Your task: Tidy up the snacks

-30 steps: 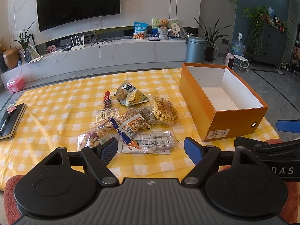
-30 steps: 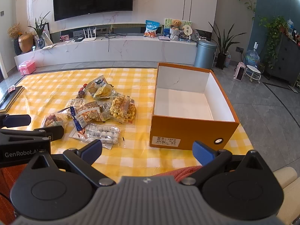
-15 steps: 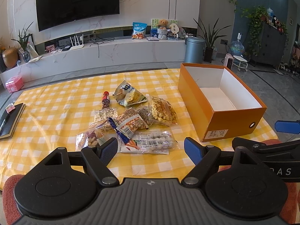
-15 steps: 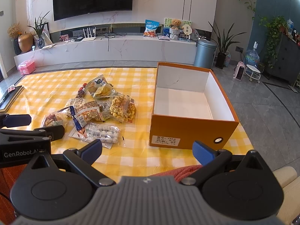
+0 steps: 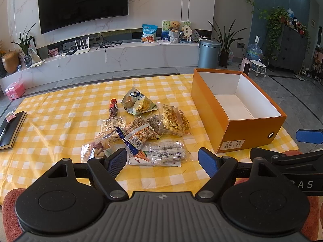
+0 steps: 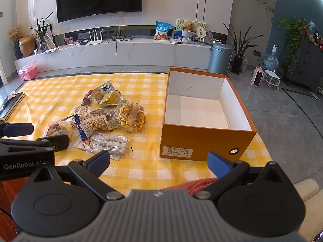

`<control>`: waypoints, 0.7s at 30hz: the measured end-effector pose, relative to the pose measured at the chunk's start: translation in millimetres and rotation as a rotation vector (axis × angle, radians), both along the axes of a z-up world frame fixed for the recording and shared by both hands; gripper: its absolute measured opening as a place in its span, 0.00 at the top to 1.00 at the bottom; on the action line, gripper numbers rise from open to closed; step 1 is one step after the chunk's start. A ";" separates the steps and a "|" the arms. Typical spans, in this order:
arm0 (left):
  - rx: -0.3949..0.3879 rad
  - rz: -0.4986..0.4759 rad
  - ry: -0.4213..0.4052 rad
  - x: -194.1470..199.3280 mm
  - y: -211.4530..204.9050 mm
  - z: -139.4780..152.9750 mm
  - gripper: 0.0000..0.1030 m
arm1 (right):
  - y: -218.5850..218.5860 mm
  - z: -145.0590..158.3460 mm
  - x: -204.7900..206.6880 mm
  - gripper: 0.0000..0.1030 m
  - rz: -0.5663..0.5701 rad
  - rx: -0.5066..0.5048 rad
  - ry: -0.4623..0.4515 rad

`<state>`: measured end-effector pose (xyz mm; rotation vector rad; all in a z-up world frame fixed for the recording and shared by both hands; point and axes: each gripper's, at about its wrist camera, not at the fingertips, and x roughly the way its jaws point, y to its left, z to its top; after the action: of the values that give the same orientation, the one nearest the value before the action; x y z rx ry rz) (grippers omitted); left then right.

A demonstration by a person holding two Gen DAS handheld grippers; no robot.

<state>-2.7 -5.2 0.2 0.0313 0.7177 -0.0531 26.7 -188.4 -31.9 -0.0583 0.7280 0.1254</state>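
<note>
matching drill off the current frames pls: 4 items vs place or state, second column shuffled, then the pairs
Items
1. orange box
2. small red-capped bottle
3. black notebook
4. left tongs

Place or state
A. at the far edge of the snack pile, lying on its side
B. open, nothing between the fingers
C. right of the snack pile, lid off, nothing inside
D. at the left edge of the checked cloth, away from the snacks

Pairs: 1-C, 2-A, 3-D, 4-B
</note>
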 end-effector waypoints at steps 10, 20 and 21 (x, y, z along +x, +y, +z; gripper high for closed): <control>-0.011 -0.010 -0.001 -0.3 -3.1 1.2 0.09 | -3.6 3.5 0.9 0.03 0.000 0.005 -0.016; -0.122 -0.022 -0.001 17.0 9.0 14.1 0.28 | -17.3 5.3 13.9 0.03 -0.003 0.127 -0.083; -0.123 -0.021 0.000 20.9 10.3 14.0 0.35 | -15.5 2.6 15.9 0.05 0.011 0.138 -0.090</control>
<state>18.1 5.2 14.2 -0.0792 0.7134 -0.1172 42.6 -203.9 -29.3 0.0638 0.6280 0.1819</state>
